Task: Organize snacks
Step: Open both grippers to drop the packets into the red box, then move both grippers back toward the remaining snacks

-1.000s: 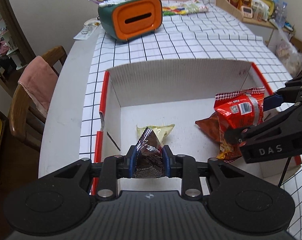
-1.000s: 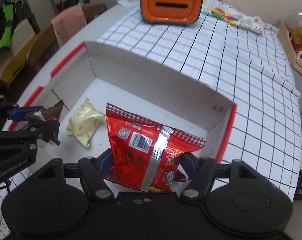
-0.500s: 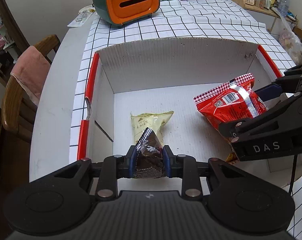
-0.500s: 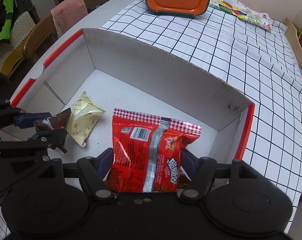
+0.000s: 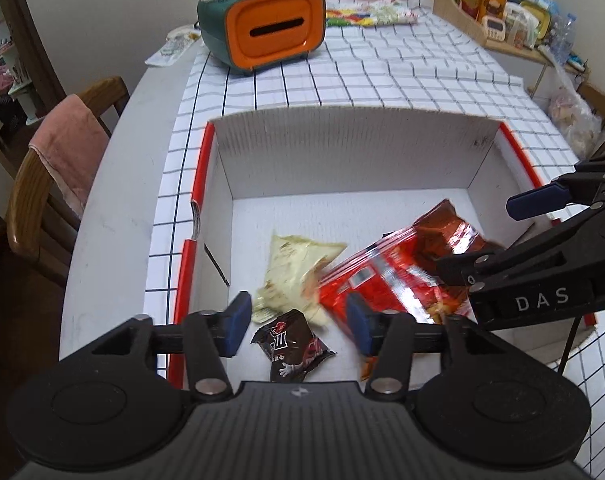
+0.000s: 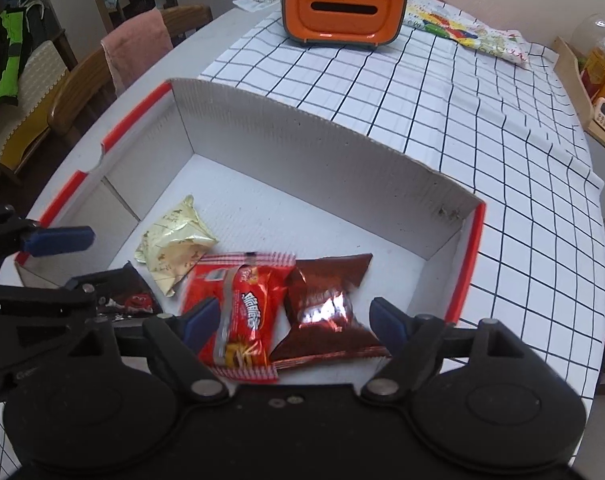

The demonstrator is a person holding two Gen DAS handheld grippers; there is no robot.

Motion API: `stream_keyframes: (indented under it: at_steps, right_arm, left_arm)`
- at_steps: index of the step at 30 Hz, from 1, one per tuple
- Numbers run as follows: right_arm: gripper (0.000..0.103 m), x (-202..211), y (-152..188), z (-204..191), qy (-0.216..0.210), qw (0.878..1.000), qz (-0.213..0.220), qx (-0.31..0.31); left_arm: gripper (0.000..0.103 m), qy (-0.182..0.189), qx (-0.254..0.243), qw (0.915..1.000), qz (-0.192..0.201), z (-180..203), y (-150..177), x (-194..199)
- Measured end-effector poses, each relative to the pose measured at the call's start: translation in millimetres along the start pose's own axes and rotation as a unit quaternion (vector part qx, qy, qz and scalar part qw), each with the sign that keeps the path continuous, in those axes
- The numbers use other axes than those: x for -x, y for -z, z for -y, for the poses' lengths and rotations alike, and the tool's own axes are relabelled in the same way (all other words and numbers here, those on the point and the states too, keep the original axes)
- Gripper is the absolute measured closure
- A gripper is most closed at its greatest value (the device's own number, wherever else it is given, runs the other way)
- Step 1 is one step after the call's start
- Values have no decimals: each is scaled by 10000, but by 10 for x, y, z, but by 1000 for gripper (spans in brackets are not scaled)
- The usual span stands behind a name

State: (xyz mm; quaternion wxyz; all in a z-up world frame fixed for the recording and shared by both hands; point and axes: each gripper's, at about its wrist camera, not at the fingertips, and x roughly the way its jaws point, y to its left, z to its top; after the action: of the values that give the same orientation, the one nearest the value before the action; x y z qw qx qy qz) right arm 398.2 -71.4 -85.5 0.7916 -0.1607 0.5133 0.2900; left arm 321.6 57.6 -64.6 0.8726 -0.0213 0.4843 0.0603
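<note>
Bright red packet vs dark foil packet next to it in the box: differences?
The bright red packet has printed lettering, a silver seam and checkered ends; the dark foil packet is plain maroon with glare. The red one sits nearer the cream packet; the dark one nearer the red-edged wall. Both lie loose on the box floor, touching.

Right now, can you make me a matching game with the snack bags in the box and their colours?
Things:
1. M&M's packet
2. Noodle snack bag
3. Crinkly bag nearest the box's left wall
4. Shiny bag farthest right

Colours:
A. pale yellow
B. dark brown with a red character
C. bright red
D. dark reddish-brown foil

Pairs: 1-B, 2-C, 3-A, 4-D
</note>
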Motion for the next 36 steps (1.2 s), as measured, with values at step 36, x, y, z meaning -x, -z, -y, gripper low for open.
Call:
stream_keyframes:
  at_steps: [36]
  right_arm:
    - [0,1509,1178,-654,-719,9806,1777,-407]
  left_arm:
    - [19,508,-147,9918,1164,-261,1092,1479]
